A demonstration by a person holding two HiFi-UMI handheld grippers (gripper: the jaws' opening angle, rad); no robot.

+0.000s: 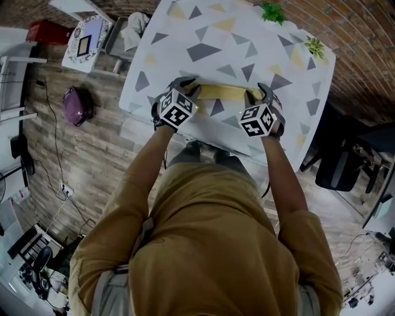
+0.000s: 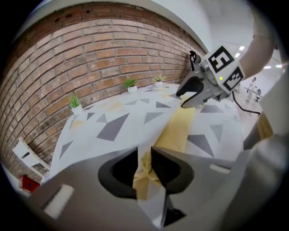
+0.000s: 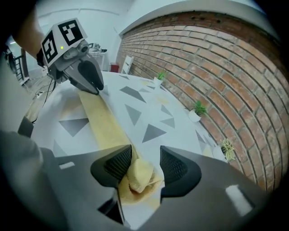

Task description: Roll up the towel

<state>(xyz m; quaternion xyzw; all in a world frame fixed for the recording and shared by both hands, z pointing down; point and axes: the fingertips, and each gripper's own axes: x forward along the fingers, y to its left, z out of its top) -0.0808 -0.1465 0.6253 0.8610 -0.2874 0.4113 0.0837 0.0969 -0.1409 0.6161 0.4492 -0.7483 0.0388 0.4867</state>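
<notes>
The yellow towel (image 1: pixel 222 91) lies as a long narrow strip across the near part of the table (image 1: pixel 234 37), which has a white cloth with grey and yellow triangles. My left gripper (image 1: pixel 188 86) is at the strip's left end. In the left gripper view its jaws (image 2: pixel 144 164) are pinched on a bunched fold of the towel (image 2: pixel 178 128). My right gripper (image 1: pixel 262 94) is at the right end. In the right gripper view (image 3: pixel 145 164) the towel's rolled end (image 3: pixel 140 176) sits between the jaws against one pad, with a gap to the other.
Small potted plants (image 1: pixel 271 12) (image 1: pixel 315 46) stand along the table's far edge by the brick wall (image 3: pixel 216 58). The table's near edge runs just under both grippers. A white chair (image 1: pixel 86 37), a purple bag (image 1: pixel 77 105) and a black chair (image 1: pixel 339 166) are on the floor around it.
</notes>
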